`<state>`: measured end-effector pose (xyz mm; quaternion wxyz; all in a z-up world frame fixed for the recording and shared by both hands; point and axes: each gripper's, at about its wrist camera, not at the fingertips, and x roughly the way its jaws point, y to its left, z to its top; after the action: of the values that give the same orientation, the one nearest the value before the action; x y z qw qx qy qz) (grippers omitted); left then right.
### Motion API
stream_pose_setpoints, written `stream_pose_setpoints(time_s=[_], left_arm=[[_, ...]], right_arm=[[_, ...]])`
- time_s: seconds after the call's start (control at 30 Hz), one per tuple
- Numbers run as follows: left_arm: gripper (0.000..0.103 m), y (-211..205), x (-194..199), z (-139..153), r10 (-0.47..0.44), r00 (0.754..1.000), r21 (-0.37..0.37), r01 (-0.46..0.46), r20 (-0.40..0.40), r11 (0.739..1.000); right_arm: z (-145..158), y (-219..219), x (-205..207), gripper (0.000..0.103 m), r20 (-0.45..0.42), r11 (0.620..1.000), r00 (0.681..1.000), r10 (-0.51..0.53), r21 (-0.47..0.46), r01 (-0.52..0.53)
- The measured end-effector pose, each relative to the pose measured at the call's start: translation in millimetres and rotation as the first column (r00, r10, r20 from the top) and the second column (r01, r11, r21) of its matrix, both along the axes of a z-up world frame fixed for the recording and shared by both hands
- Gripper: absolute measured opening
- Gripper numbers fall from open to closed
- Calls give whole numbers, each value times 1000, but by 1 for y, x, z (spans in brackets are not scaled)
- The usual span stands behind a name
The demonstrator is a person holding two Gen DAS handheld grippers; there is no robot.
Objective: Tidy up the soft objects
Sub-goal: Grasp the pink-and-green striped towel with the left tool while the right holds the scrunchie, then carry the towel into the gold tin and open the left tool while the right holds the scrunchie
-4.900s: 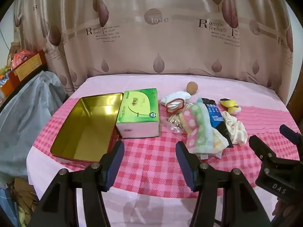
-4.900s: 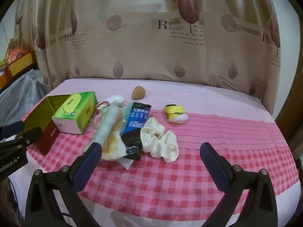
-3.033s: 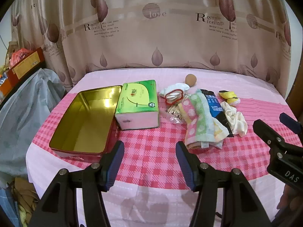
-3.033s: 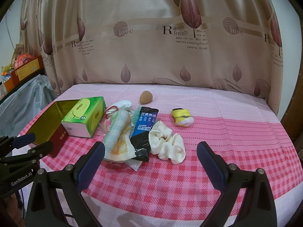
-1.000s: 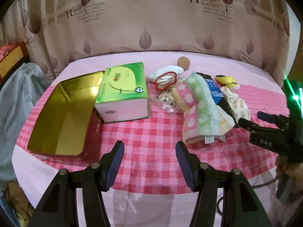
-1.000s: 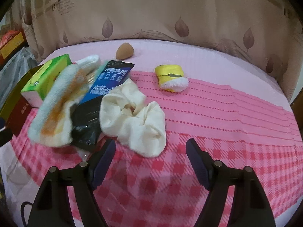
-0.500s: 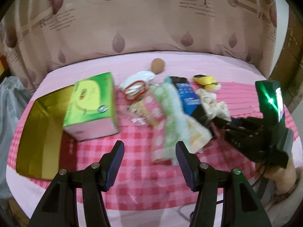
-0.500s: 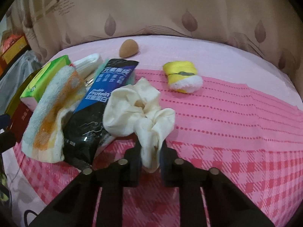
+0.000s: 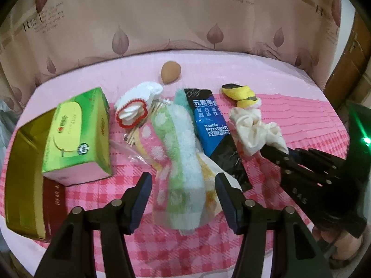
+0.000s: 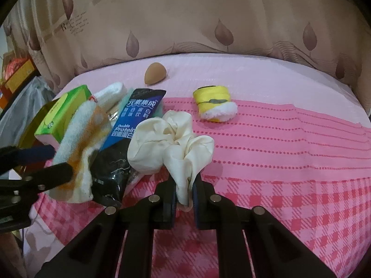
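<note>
Nearest, the right gripper (image 10: 184,193) has just clamped shut on the cream satin scrunchie (image 10: 170,140), pinching its near fold. The left gripper (image 9: 183,199) hangs released over the folded pastel spotted towel (image 9: 183,162). Further left, the gold metal tin (image 9: 22,162) waits open, likely the scrunchie's destination.
</note>
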<state>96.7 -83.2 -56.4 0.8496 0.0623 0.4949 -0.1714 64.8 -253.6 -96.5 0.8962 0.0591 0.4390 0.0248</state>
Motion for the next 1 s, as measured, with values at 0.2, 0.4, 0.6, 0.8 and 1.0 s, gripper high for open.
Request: stream_pose_setpoints(time_s=[0.2, 0.4, 0.6, 0.8, 1.0], left_arm=[[58, -2, 16, -11, 9, 999, -12, -10, -38, 1000], [20, 0, 19, -13, -7, 998, -36, 5, -57, 999], [18, 6, 8, 4, -42, 999, -36, 41, -12, 999], [18, 28, 0, 24, -33, 999, -37, 35, 36, 999], [18, 65, 0, 39, 27, 996, -25, -25, 80, 999]], right_arm=[[6, 1, -2, 10, 20, 1000, 1000, 1, 12, -1], [6, 0, -2, 10, 21, 1000, 1000, -6, 26, 6], [6, 0, -3, 10, 23, 1000, 1000, -10, 21, 9], [6, 2, -1, 10, 22, 1000, 1000, -11, 10, 11], [5, 3, 0, 10, 24, 1000, 1000, -16, -3, 17]])
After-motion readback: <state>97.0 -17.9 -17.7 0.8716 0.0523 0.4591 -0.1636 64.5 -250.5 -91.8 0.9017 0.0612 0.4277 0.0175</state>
